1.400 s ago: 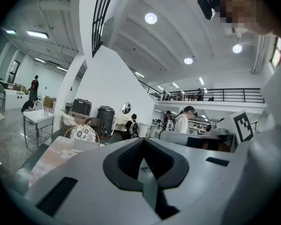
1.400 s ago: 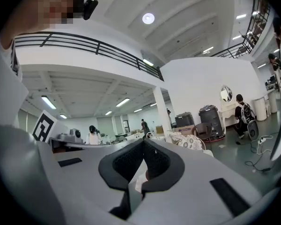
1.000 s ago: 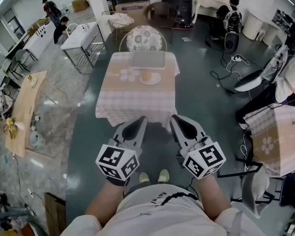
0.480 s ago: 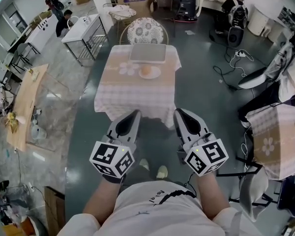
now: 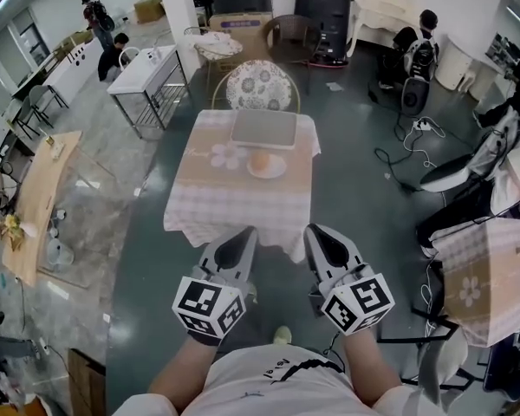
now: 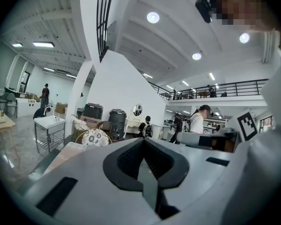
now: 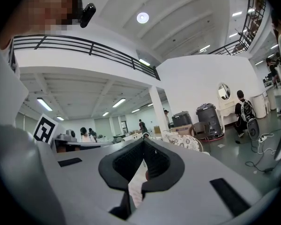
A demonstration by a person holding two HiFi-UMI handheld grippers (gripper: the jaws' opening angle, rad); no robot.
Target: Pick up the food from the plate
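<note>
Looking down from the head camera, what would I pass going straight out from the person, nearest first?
left gripper and right gripper side by side → checked table → plate bearing the round orange food → grey flat tray → flowered chair

A table (image 5: 230, 206) with a checked cloth holds a flat grey tray (image 5: 263, 128) (a flowery chair (image 5: 256, 87) stands just behind it).

1. I am holding 2 tongs, left gripper (image 5: 248, 231) and right gripper (image 5: 313, 230), both showing smooth matt grey plastic with ribbed black pads.
2. Table (image 5: 230, 199) is wearing soft checked cloth.
3. Plate (image 5: 276, 170) is gleaming glossy white; food (image 5: 259, 159) is looking matt.
4. Floor (image 5: 351, 189) is shining smooth.
</note>
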